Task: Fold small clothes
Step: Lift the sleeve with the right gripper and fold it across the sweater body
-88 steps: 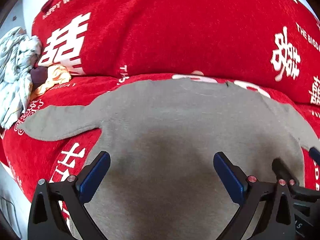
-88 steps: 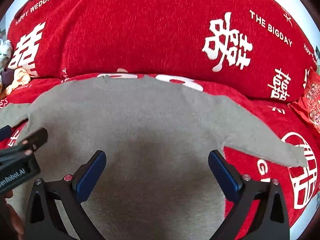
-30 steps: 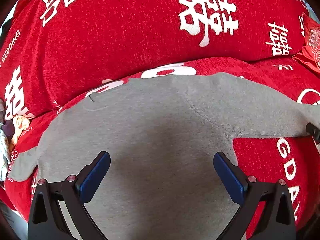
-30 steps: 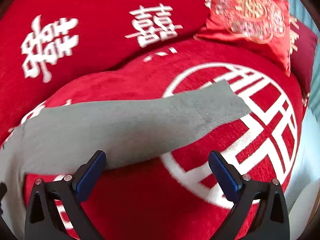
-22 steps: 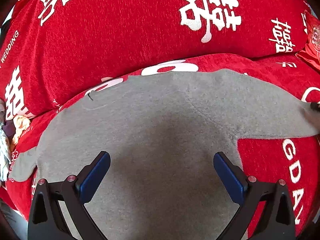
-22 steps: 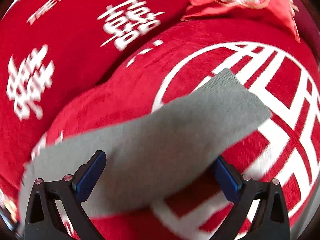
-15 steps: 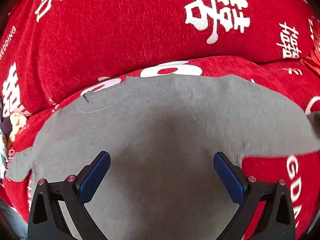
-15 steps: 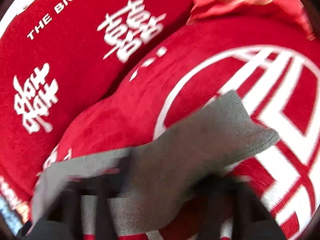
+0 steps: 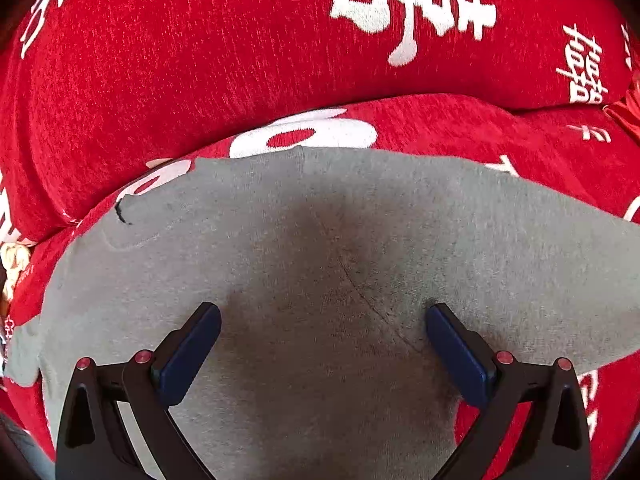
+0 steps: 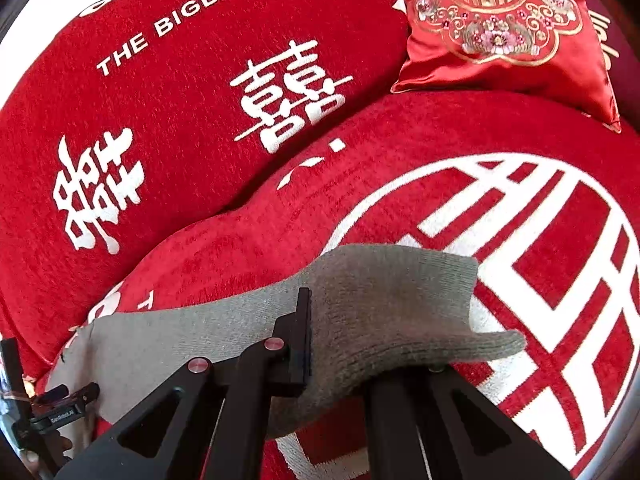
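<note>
A grey knit sweater lies flat on a red sofa cover, its neckline toward the backrest. My left gripper hovers open just above the sweater's body, by the seam where the right sleeve joins, with only flat cloth between its fingers. In the right wrist view my right gripper is shut on the end of the right sleeve. The ribbed cuff drapes over and hides the right finger. The sleeve runs back left toward the body, where part of the left gripper's frame shows.
The red sofa seat carries large white characters, with the backrest behind it. An embroidered red satin pillow sits at the far right. A bit of other clothing peeks in at the left edge.
My right gripper went from wide open over the sleeve to shut on its cuff, which is now lifted off the seat. My left gripper moved lower and closer to the sweater's body.
</note>
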The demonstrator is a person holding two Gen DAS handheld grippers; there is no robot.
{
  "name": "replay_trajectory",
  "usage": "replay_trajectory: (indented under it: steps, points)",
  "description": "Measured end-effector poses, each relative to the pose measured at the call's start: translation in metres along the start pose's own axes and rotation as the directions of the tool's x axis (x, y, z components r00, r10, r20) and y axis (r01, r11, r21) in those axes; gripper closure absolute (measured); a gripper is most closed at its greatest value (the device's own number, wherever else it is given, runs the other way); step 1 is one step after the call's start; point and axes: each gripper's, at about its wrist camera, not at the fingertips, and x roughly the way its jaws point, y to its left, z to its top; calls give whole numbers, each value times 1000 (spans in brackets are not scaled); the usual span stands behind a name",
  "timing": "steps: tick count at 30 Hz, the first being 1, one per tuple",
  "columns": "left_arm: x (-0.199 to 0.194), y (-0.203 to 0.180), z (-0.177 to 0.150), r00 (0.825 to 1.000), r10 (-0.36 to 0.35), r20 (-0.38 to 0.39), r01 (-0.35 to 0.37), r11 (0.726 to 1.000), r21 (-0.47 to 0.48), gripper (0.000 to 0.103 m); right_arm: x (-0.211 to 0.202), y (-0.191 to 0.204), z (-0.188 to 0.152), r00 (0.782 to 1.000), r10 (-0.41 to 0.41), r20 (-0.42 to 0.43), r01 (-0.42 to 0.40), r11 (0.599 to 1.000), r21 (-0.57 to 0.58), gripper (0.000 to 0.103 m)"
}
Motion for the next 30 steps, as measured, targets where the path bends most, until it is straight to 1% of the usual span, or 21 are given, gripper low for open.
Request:
replay_trajectory:
  steps: [2,7,11,14,18,23,27,30]
  points:
    - [-6,6,-2,1000,-18,7,18,1000,-13,0,-5,4,2,1000,-21,12,21,999,-26,99]
    - [-16,21,-16,999,-19,28,20,999,-31,0,-13,16,3,997,-71,24,73,995,-69,99]
    - [-26,37,-26,998,-37,56,40,998,-57,0,-24,28,3,995,-90,30,93,991,-98,99]
    - [-32,48,-32,997,-49,67,54,996,-76,0,-36,47,4,994,-100,52,107,983,-150,99]
    - [-38,67,-40,995,-64,75,72,991,-112,0,-56,80,5,993,-76,88,93,973,-211,99]
    - [-46,95,-52,994,-67,86,79,985,-152,0,-74,132,4,993,-34,117,66,957,-284,99]
    - [-50,123,-65,994,-59,96,76,980,-184,0,-84,170,-1,993,-2,117,39,948,-317,99]
    - [-53,144,-78,993,-54,108,75,977,-200,0,-93,206,-8,993,29,116,14,935,-354,99]
